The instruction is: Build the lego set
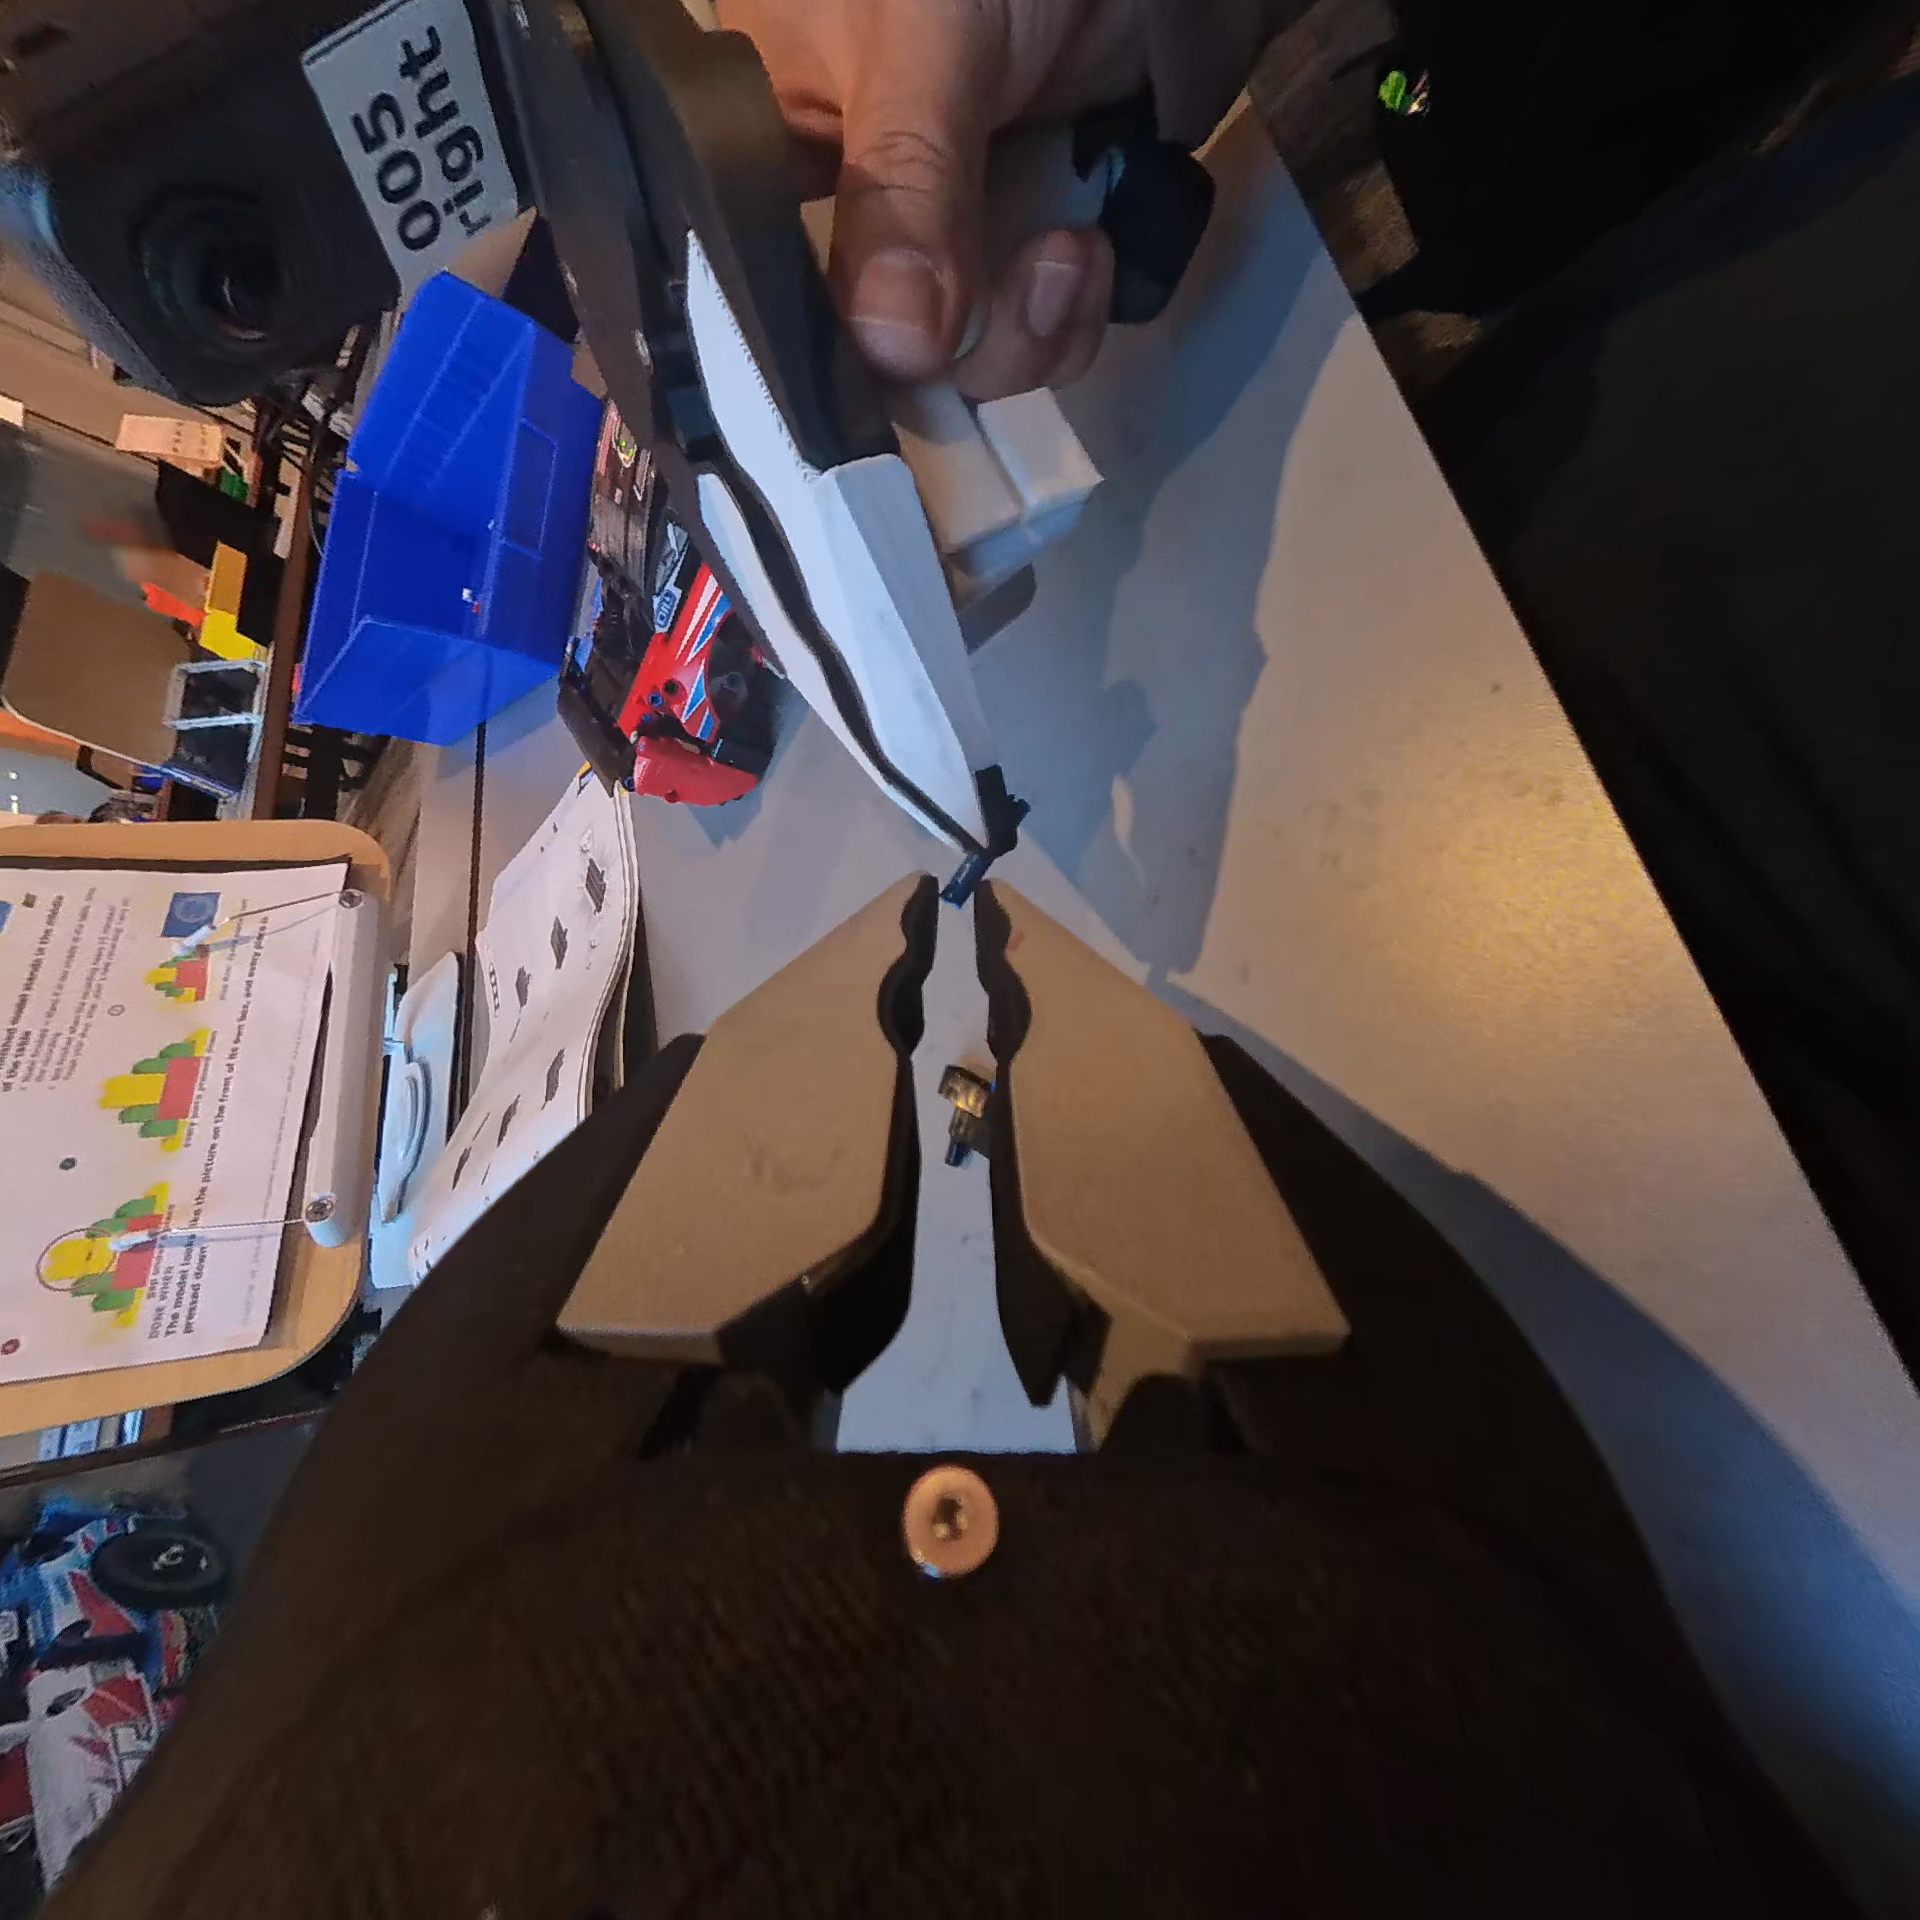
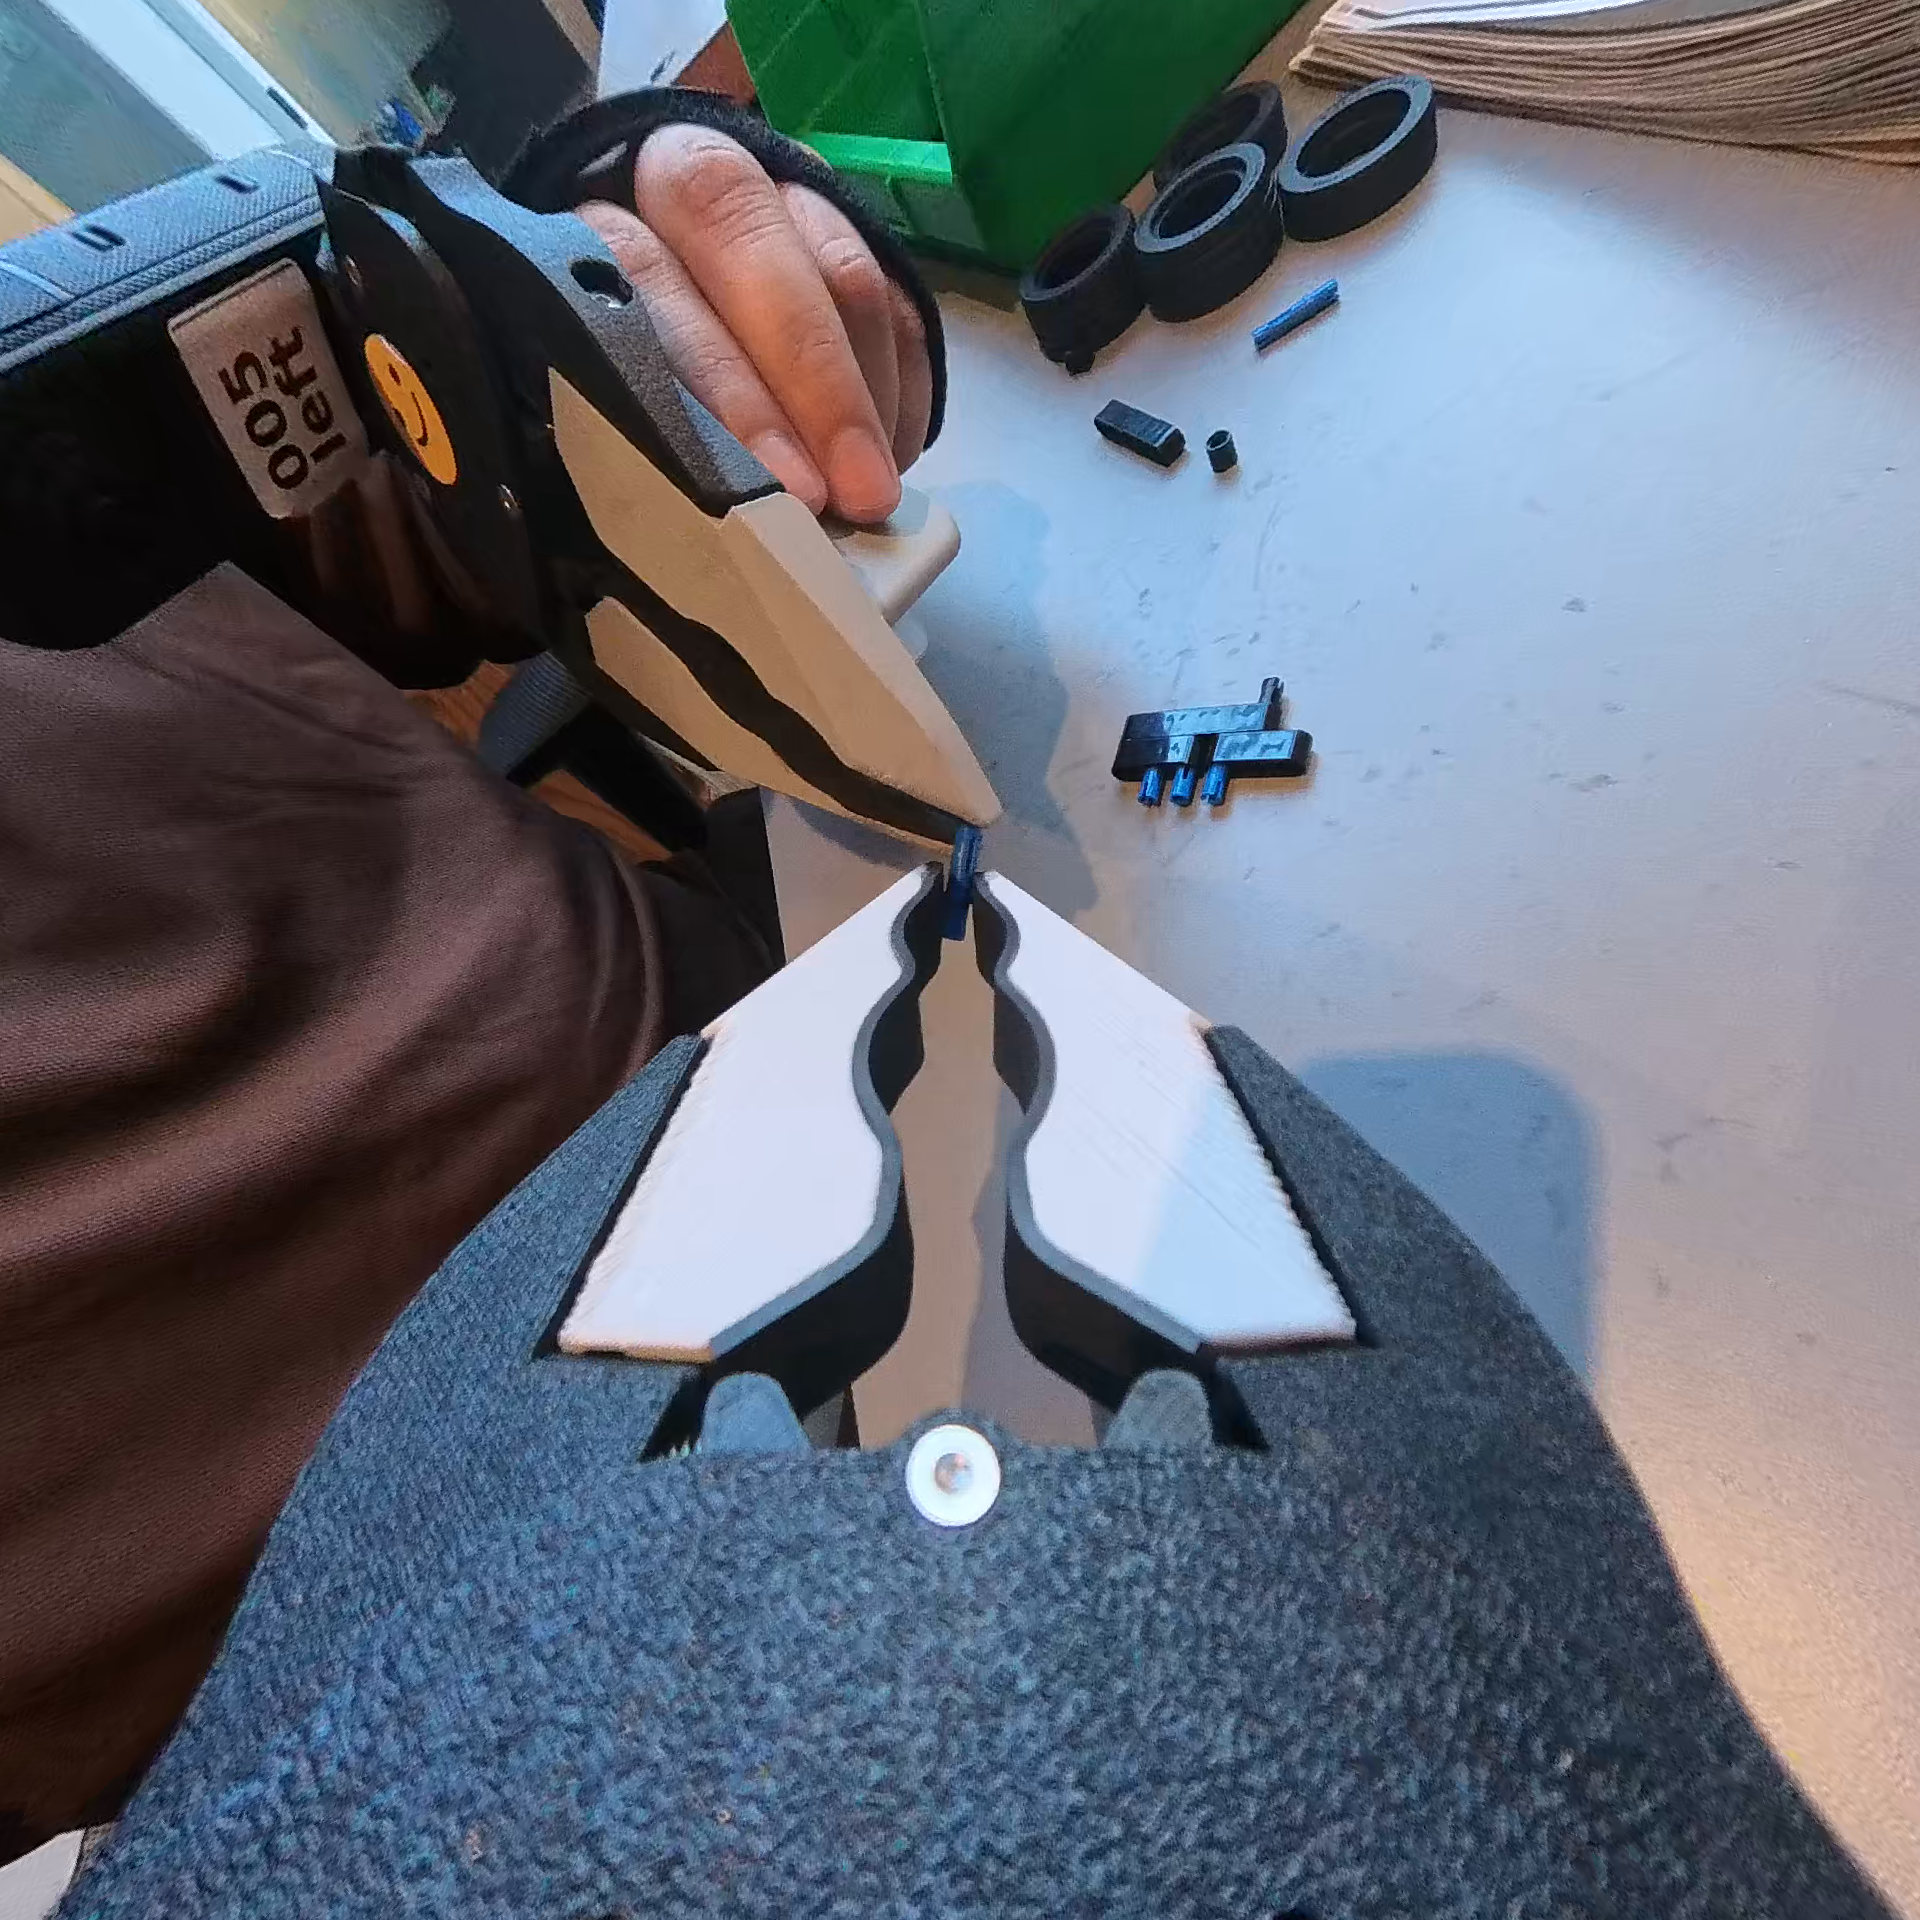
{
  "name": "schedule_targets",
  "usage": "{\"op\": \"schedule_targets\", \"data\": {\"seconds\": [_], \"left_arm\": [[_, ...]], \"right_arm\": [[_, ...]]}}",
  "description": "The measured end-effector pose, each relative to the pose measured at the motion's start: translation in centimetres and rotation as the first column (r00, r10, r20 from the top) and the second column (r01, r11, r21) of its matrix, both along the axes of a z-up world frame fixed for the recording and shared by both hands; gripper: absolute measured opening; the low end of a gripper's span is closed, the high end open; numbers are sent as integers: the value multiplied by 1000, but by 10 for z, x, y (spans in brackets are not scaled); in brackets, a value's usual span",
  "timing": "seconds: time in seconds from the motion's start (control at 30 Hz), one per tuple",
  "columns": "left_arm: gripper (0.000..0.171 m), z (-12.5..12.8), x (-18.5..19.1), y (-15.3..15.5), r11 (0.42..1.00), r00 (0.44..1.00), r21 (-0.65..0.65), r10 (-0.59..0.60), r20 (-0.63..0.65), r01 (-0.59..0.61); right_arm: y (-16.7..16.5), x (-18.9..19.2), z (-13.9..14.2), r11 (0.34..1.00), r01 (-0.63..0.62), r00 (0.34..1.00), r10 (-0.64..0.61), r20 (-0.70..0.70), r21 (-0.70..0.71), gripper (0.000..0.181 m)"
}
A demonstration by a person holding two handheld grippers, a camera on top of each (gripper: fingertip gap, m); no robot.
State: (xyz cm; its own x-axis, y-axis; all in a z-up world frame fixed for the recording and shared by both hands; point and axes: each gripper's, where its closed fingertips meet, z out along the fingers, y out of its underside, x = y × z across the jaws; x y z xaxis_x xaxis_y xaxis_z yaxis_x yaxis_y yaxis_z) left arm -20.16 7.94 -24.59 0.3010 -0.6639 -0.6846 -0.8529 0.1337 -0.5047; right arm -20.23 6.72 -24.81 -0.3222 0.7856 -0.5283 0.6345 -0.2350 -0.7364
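Pin (image 2: 962,896) transfer or mating step, by appearance: right gripper (image 2: 954,883) pinches blue pin; left gripper (image 1: 954,894) fingertips nearly closed on its end. Next: align, push axially.

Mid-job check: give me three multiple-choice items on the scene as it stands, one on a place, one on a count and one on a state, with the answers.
1. Where do the black tyres lie?
A. beside the green bin
B. on a printed sheet
C. between the right gripper's fingers

2. How many blue pins stick out of the black beam assembly?
A. one
B. three
C. six

3. How do the left gripper and right gripper stand?
A. both wide open, far apart
B. tip to tip, closed on the small blue pin
C. one laid flat on the table

Answers:
1. A: the tyres cluster right by the bin.
2. B: three blue ends show below the beams.
3. B: both pairs of fingertips meet at the pin.
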Motion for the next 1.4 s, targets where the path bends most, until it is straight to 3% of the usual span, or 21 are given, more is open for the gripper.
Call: {"op": "schedule_targets", "data": {"seconds": [0.17, 0.37, 0.5, 0.7, 1.0, 1.07, 1.13, 1.23, 1.4], "left_arm": [[10, -4, 0, -1, 1000, 1000, -24, -14, -24, 14], [2, -8, -1, -3, 998, 1000, -58, -17, -26, 16], [2, -10, -4, 0, 996, 1000, -80, 26, -2, -26], [2, -10, -10, 3, 996, 998, -63, 65, -12, -66], [2, -9, -7, 3, 994, 997, -74, 81, 17, -80], [2, -10, -10, 1, 986, 994, -141, 96, 46, -89], [22, -12, -24, 3, 957, 984, -261, 154, 88, -127], [49, -23, -46, 2, 867, 974, -484, 195, 114, -117], [67, -35, -58, 3, 765, 992, -642, 30, 122, 56]], "right_arm": [[-5, 1, 1, 1000, -29, 1000, 29, 2, -7, 5], [-4, 0, 0, 1000, -13, 1000, 13, 2, 26, 5], [2, -2, -1, 985, 21, 1000, -18, -20, 170, 7], [9, -4, -2, 873, 60, 997, -28, -73, 484, 10], [10, -5, -6, 708, 62, 996, 4, -92, 703, 5], [10, -4, -7, 707, 71, 996, -16, -84, 704, 4], [13, 1, -10, 721, 80, 997, -54, -60, 689, 4], [15, 11, -13, 778, 117, 992, -115, -43, 617, 4], [8, 18, -9, 843, 145, 989, -139, -51, 518, 5]]}}
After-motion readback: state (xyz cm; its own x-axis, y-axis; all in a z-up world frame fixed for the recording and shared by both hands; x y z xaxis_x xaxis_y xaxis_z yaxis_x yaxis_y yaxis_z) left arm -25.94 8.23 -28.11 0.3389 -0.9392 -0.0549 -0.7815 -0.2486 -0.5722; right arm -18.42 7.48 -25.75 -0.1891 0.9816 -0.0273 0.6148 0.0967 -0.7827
